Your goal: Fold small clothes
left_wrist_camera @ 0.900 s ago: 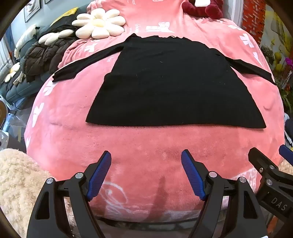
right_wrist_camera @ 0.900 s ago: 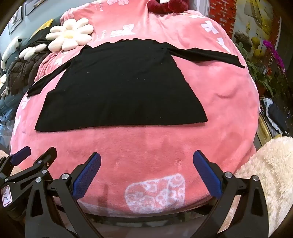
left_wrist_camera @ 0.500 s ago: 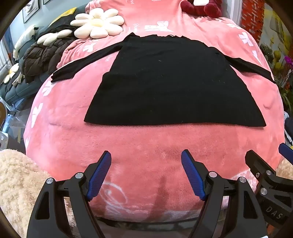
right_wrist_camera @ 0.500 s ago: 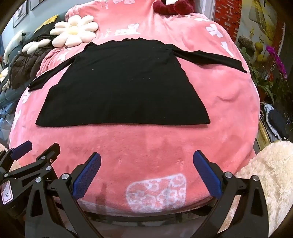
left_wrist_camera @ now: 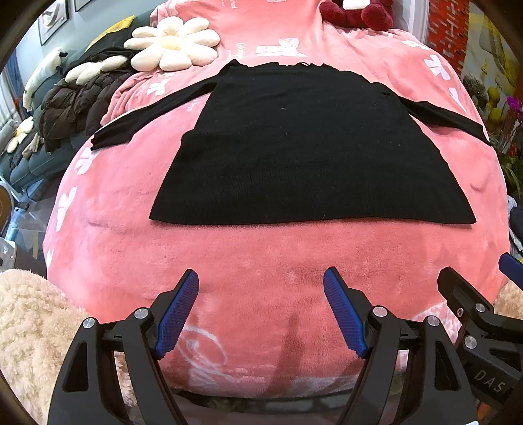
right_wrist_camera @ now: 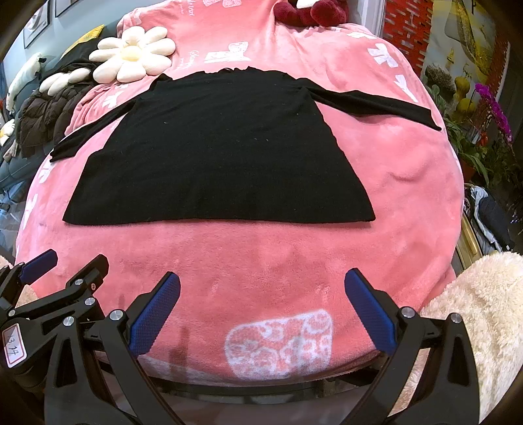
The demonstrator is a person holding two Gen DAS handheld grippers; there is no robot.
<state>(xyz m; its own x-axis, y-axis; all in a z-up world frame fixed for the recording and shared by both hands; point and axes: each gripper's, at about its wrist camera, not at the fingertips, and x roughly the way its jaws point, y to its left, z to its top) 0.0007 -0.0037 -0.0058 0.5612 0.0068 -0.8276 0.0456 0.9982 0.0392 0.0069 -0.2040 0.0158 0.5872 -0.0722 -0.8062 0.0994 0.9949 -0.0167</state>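
Both grippers nudged nearer the garment; no fold begun.
Black long-sleeved knit top (left_wrist_camera: pixel 304 153) lies flat on pink plush blanket (left_wrist_camera: pixel 261 278), sleeves spread; left hand-held gripper (left_wrist_camera: pixel 261 310) and right hand-held gripper (right_wrist_camera: pixel 261 310) wide, empty, short of hem; grasp pending.

Big pink fleece blanket (left_wrist_camera: pixel 228 268) with white bows covers everything. Far left there's a daisy cushion (left_wrist_camera: pixel 171 44) and a dark puffer jacket (left_wrist_camera: pixel 75 104) on a grey sofa (left_wrist_camera: pixel 36 163). Red brick wall (right_wrist_camera: pixel 405 23) and purple orchids (right_wrist_camera: pixel 493 108) far right.
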